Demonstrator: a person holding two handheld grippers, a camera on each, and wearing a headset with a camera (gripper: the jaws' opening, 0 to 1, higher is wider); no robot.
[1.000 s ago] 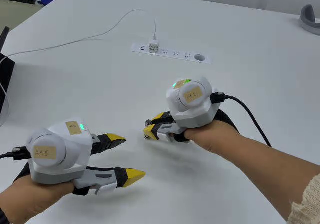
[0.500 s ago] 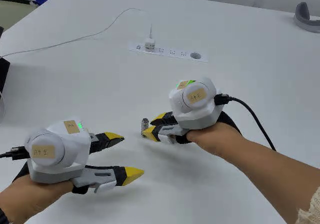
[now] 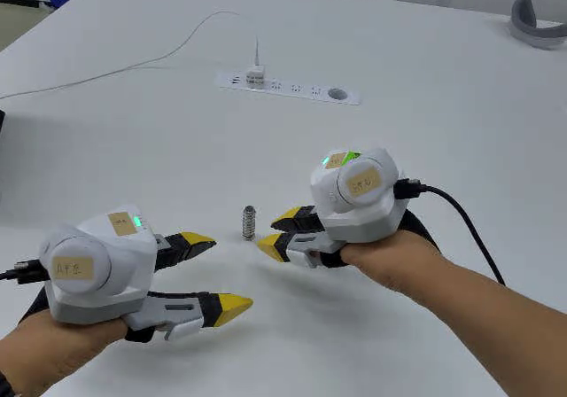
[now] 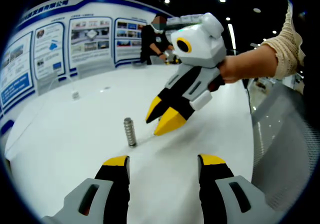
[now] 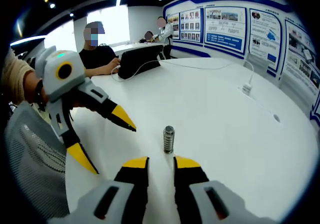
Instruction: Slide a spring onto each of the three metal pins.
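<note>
Your right gripper (image 3: 276,229) has backed off the spring (image 3: 249,222), its jaws now narrowly parted and empty. The spring stands upright on the table (image 3: 416,69) between both grippers, pin inside not discernible. Your left gripper (image 3: 232,273) waits wide apart, empty. Judged: one fitting released

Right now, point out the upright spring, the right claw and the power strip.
upright spring (image 3: 249,222), head view, middle of its coils.
right claw (image 3: 266,232), head view, midway between its yellow tips.
power strip (image 3: 301,90), head view, bare white top.
</note>
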